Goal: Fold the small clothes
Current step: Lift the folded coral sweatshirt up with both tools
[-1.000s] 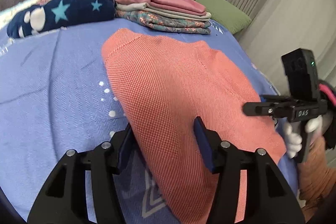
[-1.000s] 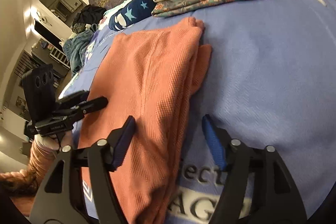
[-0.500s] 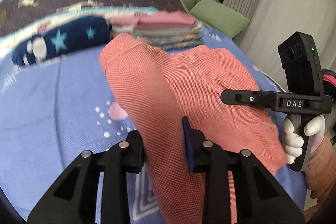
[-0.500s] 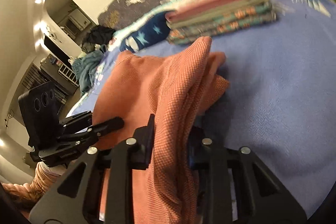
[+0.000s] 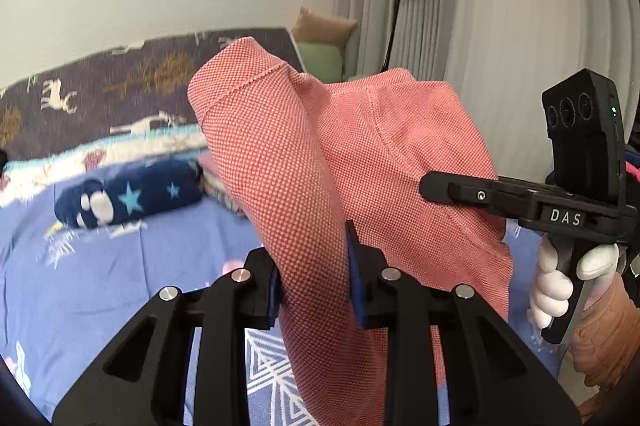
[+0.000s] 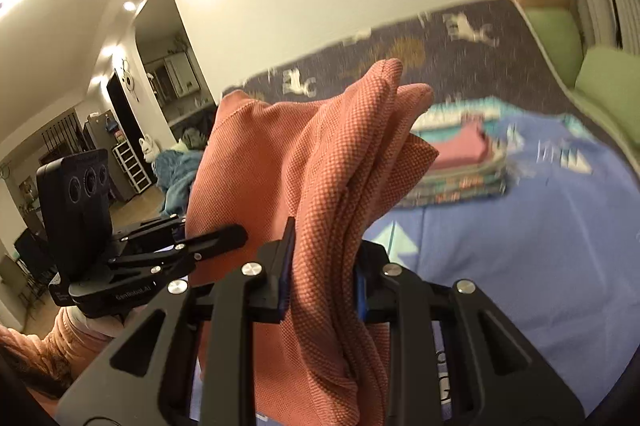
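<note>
Left tool (image 5: 316, 278) and right tool (image 6: 322, 274) each clamp the folded coral waffle-knit garment (image 5: 360, 162), raised above the blue-covered bed (image 6: 540, 246).

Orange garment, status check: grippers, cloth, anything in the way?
Left gripper and right gripper shut on orange garment. Garment lifted off blue bedspread. Folded stack beyond, apart.
</note>
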The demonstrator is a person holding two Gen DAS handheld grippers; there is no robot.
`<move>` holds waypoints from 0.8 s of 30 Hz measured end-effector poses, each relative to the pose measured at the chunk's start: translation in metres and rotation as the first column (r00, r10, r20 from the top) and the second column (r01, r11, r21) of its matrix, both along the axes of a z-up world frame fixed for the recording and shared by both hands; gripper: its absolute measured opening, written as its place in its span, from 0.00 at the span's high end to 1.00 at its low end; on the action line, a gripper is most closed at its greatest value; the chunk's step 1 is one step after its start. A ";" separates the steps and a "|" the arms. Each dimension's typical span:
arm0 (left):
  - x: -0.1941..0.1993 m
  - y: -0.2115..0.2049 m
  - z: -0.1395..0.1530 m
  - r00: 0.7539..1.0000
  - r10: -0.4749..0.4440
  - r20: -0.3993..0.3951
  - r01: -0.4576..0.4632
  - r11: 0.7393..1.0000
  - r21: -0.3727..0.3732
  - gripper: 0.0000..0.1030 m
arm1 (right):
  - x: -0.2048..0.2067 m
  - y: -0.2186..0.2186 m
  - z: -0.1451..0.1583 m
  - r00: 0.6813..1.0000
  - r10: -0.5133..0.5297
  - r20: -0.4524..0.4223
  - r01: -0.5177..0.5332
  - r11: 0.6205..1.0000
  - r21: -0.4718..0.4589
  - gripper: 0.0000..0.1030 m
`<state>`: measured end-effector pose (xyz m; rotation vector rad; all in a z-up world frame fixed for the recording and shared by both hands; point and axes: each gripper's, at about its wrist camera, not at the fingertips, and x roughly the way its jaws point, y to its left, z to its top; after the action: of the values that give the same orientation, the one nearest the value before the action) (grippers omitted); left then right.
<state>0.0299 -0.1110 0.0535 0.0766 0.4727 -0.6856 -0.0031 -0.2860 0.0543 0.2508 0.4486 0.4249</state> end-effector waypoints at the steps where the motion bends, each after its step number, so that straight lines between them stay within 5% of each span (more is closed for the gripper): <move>1: -0.003 0.000 0.005 1.000 -0.002 0.013 0.002 1.000 -0.002 0.73 | -0.005 0.001 0.008 1.000 -0.006 0.024 0.006 1.000 -0.013 0.77; 14: -0.021 -0.007 0.050 0.987 -0.019 0.162 0.016 1.000 0.023 0.74 | -0.036 0.005 0.046 0.978 -0.070 0.197 0.080 0.996 -0.044 0.77; 24: 0.023 -0.031 0.089 0.975 -0.006 0.222 -0.008 0.998 0.063 0.73 | 0.003 -0.014 0.081 0.963 -0.081 0.256 0.100 0.993 -0.061 0.77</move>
<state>0.0529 -0.1422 0.1426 0.2107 0.2793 -0.6528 0.0004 -0.3000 0.1351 0.1429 0.2006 0.3442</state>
